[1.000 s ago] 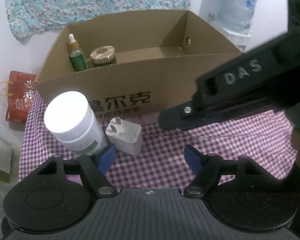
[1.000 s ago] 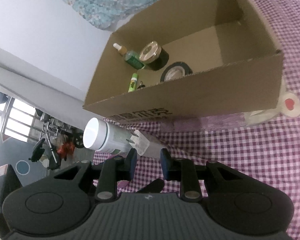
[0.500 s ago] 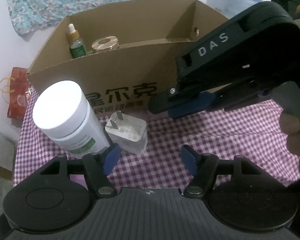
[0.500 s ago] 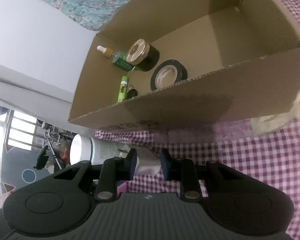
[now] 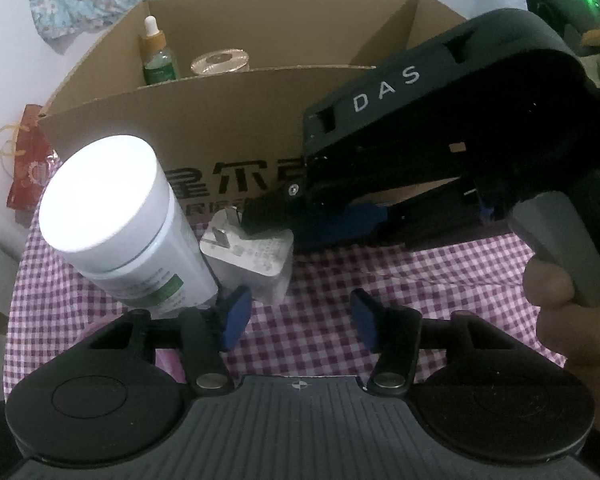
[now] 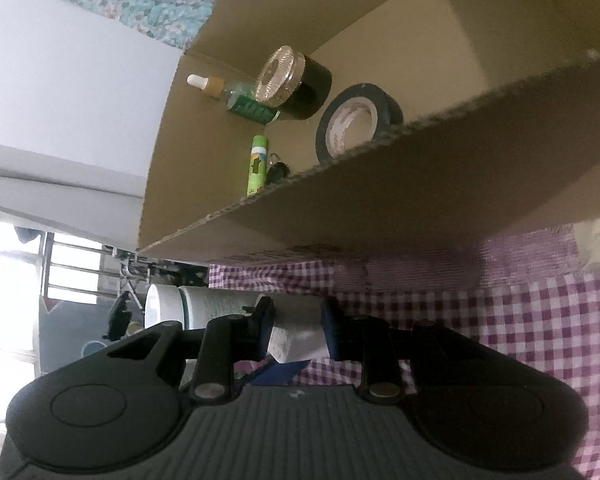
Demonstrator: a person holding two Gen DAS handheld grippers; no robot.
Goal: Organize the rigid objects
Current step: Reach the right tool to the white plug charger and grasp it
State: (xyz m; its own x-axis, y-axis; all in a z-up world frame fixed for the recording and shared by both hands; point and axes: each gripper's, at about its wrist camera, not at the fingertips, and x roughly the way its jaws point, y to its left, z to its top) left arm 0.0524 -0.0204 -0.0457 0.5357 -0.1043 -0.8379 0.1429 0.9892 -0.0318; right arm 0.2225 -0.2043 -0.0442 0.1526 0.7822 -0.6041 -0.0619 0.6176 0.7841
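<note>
purple checked cloth (image 5: 420,276) | left hand-held gripper (image 5: 300,316) just closing, empty | right hand-held gripper (image 6: 298,320) narrow astride charger (image 5: 252,260)

purple-checked cloth (image 5: 440,272), white bottle (image 5: 112,216), brown box (image 5: 236,120)

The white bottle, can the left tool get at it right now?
Probably yes. The bottle stands just beyond the left tool's left finger, with nothing between them; the right tool is busy over the charger beside it.

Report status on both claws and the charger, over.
Left claw empty, jaws just been closing. Right claw straddling white charger, grip unconfirmed. White bottle tight beside charger.
</note>
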